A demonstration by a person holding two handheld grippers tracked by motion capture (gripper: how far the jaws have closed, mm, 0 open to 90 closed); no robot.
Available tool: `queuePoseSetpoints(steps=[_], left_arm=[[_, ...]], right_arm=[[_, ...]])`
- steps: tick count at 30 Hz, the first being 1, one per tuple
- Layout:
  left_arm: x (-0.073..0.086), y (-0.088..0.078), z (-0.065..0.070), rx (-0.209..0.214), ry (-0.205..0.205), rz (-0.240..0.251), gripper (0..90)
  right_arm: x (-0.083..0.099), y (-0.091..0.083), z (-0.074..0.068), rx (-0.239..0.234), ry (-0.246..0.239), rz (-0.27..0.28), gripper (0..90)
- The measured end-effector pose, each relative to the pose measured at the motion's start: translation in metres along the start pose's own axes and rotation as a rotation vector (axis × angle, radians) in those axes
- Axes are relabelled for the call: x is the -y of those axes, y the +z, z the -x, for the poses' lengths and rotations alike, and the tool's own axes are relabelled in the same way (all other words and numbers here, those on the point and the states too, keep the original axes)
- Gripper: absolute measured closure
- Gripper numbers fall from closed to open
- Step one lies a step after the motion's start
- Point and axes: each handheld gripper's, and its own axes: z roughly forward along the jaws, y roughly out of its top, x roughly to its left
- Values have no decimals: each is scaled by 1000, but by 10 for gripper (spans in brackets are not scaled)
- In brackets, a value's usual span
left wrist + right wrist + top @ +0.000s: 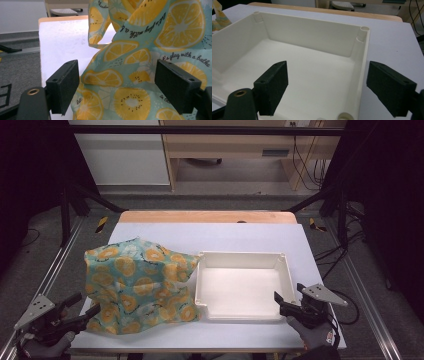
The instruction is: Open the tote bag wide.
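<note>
A crumpled teal cloth with a yellow lemon-slice print (137,285) lies on the left half of the white table, its right edge against a shallow white tray (243,258). My left gripper (84,307) stands open at the cloth's near left corner; in the left gripper view the cloth (140,62) lies between and beyond the spread jaws (117,87), untouched. My right gripper (289,297) is open at the tray's near right corner. In the right gripper view the tray's right wall (360,75) runs between the jaws (327,90), with the bare tray floor ahead.
The white table (220,237) has a wooden strip (207,216) along its far edge. Black frame bars and cables stand at both sides. The table surface beyond the cloth and tray is bare white.
</note>
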Motion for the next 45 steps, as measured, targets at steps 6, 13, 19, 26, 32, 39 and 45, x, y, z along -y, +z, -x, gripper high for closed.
queuePoseSetpoints(steps=[6, 13, 19, 26, 32, 39, 45], left_arm=[[-2, -3, 0, 10, -2, 9, 199], [-6, -6, 2, 11, 4, 29, 203], [-11, -7, 4, 14, 12, 35, 205], [-16, -11, 5, 19, 12, 51, 217], [-20, -14, 6, 23, 11, 62, 237], [-24, -15, 7, 35, 9, 70, 253], [-31, -15, 9, 39, 26, 74, 255]], right_arm=[[-3, -1, -6, -17, 3, 3, 223], [-8, 1, -19, -48, -8, 1, 259], [-12, 3, -29, -66, -18, 7, 289], [-18, 4, -39, -88, -26, 24, 320], [-22, 5, -45, -102, -25, 32, 333], [-27, 6, -51, -122, -25, 43, 350], [-31, 7, -56, -138, -34, 46, 357]])
